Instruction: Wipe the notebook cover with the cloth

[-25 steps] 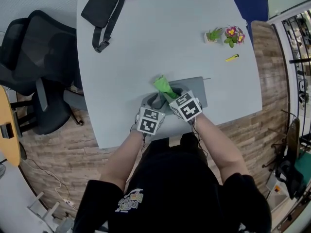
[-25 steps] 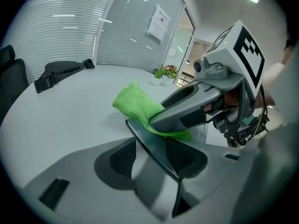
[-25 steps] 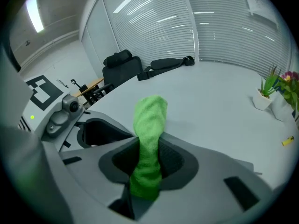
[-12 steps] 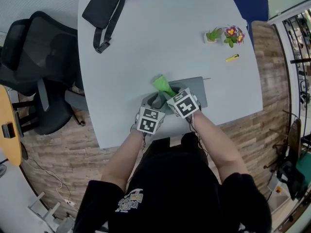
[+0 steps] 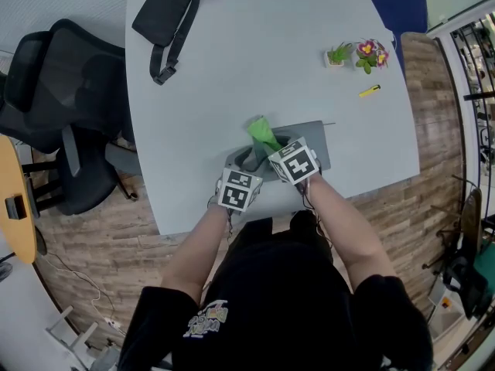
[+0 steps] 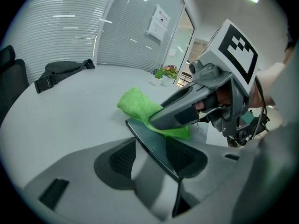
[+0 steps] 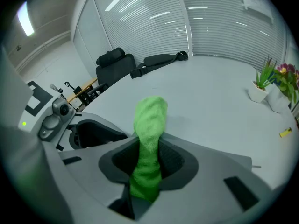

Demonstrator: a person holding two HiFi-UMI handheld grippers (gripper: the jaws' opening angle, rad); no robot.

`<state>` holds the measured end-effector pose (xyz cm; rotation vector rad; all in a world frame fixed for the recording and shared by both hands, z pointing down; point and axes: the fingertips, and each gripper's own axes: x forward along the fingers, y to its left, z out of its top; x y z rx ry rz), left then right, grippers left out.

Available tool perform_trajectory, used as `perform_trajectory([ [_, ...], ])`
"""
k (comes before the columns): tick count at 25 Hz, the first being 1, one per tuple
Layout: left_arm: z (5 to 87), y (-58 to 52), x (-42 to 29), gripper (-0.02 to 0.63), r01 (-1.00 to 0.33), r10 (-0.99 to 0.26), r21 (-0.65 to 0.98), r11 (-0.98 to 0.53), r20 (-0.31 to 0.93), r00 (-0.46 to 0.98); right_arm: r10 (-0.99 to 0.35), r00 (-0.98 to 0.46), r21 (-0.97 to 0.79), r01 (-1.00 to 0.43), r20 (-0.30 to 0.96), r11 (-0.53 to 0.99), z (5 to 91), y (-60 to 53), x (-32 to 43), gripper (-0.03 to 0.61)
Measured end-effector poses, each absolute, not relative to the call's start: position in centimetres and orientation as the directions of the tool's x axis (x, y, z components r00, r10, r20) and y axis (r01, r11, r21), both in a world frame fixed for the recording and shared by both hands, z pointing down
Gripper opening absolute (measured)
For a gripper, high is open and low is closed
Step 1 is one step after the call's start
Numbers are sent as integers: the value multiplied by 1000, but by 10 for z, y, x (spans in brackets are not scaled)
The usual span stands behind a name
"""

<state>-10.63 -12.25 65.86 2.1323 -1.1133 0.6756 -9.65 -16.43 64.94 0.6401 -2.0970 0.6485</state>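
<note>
A grey notebook (image 5: pixel 315 141) lies flat near the table's front edge. My left gripper (image 5: pixel 246 162) is shut on the notebook's near left edge; in the left gripper view the dark cover (image 6: pixel 156 146) sits pinched between the pads. My right gripper (image 5: pixel 274 147) is shut on a bright green cloth (image 5: pixel 263 133), whose free end sticks out past the fingertips. In the left gripper view the cloth (image 6: pixel 140 107) rests on the cover under the right gripper (image 6: pixel 187 112). The right gripper view shows the cloth (image 7: pixel 149 143) clamped upright between the jaws.
A black bag (image 5: pixel 166 14) lies at the table's far left. Two small potted plants (image 5: pixel 340 55) (image 5: pixel 371 55) and a yellow marker (image 5: pixel 370 92) sit at the far right. A black office chair (image 5: pixel 58 107) stands left of the table, a blue chair (image 5: pixel 398 6) behind it.
My right gripper and the cloth slid slightly left over the notebook and then back right. The left gripper kept its hold in place.
</note>
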Motion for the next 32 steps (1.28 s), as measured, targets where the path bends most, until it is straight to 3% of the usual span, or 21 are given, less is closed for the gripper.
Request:
perform_trajectory([
  [32,657,-123,-108,193,-849,-527,291,-441,682,507,-331,-443,-221,-815,833,536,650,-198,14,110],
])
